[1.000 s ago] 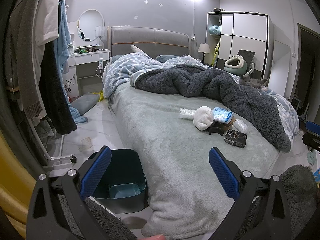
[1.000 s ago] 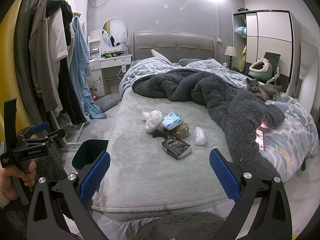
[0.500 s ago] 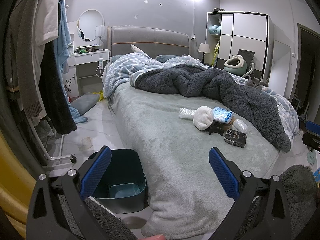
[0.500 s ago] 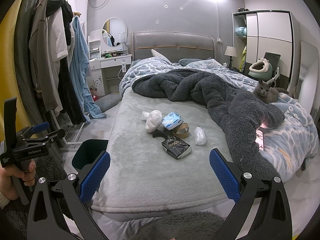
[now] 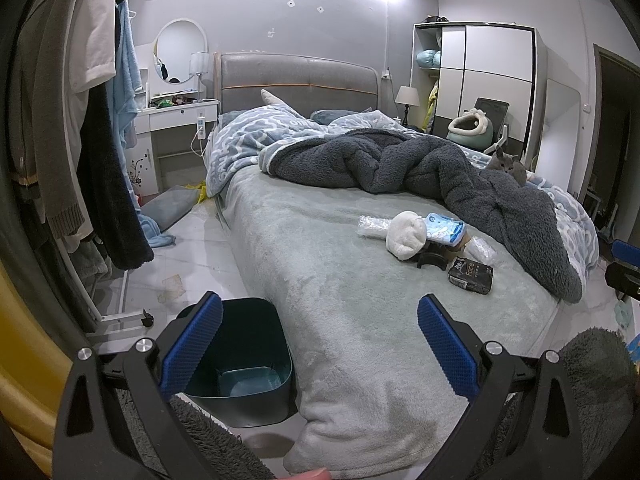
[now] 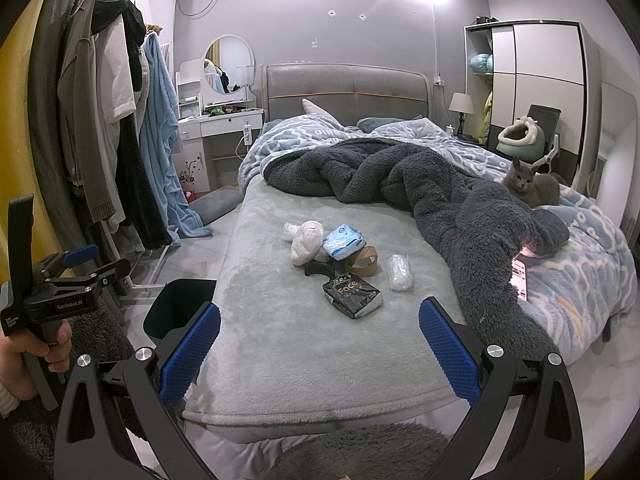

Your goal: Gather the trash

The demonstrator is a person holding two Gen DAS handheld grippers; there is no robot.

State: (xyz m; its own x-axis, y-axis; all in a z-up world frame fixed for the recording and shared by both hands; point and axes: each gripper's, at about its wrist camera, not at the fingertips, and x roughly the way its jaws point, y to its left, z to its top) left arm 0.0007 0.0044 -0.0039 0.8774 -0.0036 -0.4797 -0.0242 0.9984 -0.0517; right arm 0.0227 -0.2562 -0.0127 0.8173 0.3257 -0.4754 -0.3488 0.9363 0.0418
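Trash lies in a cluster on the grey-green bed sheet: a white crumpled wad (image 6: 306, 241) (image 5: 406, 234), a blue-white packet (image 6: 343, 241) (image 5: 444, 231), a brown tape roll (image 6: 362, 261), a black tissue pack (image 6: 352, 294) (image 5: 470, 275) and two clear plastic wraps (image 6: 400, 272) (image 6: 289, 229). A dark teal bin (image 5: 240, 360) stands on the floor at the bed's left corner, also in the right wrist view (image 6: 176, 306). My left gripper (image 5: 318, 350) is open and empty above the bin and bed corner. My right gripper (image 6: 319, 354) is open and empty at the bed's foot.
A grey cat (image 6: 530, 186) sits on the blue quilt at the right. A dark fleece blanket (image 6: 420, 184) lies across the bed. A clothes rack (image 6: 116, 128) stands left. A phone (image 6: 520, 280) lies by the blanket. A shaggy rug (image 6: 360, 452) is below.
The cat has turned and sat up, facing the cameras. Both grippers have stayed where they were, open.
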